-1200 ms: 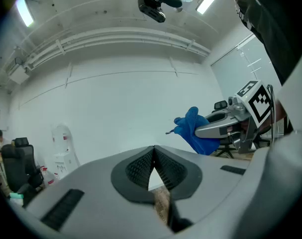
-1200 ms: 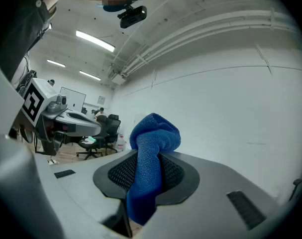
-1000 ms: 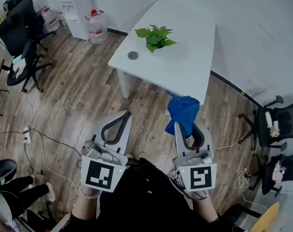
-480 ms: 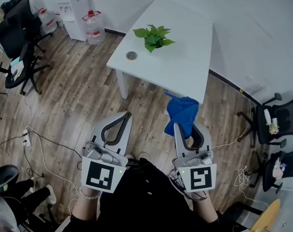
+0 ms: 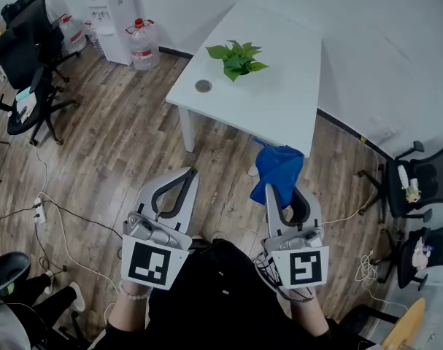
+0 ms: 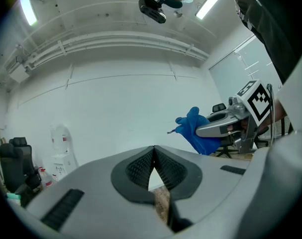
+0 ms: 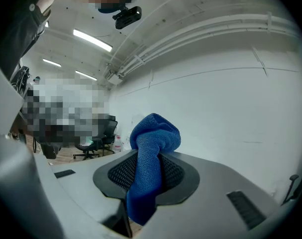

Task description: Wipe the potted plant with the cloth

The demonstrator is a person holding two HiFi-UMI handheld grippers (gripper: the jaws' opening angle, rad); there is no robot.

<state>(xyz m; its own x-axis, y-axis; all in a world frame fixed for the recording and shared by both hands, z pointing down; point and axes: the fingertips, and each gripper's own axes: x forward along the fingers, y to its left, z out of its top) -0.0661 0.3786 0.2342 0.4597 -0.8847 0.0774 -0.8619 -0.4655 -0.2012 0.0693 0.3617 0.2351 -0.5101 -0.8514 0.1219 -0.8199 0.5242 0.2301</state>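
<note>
Hardly anything moved; with blue cloth (image 5: 279, 168) squeezed in the right gripper (image 5: 282, 193) and left gripper (image 5: 187, 173) closed empty, walking nearer the potted plant (image 5: 236, 57) seemed best.

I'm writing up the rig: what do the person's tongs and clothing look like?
The left tongs and right tongs are light grey shells with black meshed pads. Each carries a cube with a black-and-white square marker. The person wears a black top.
</note>
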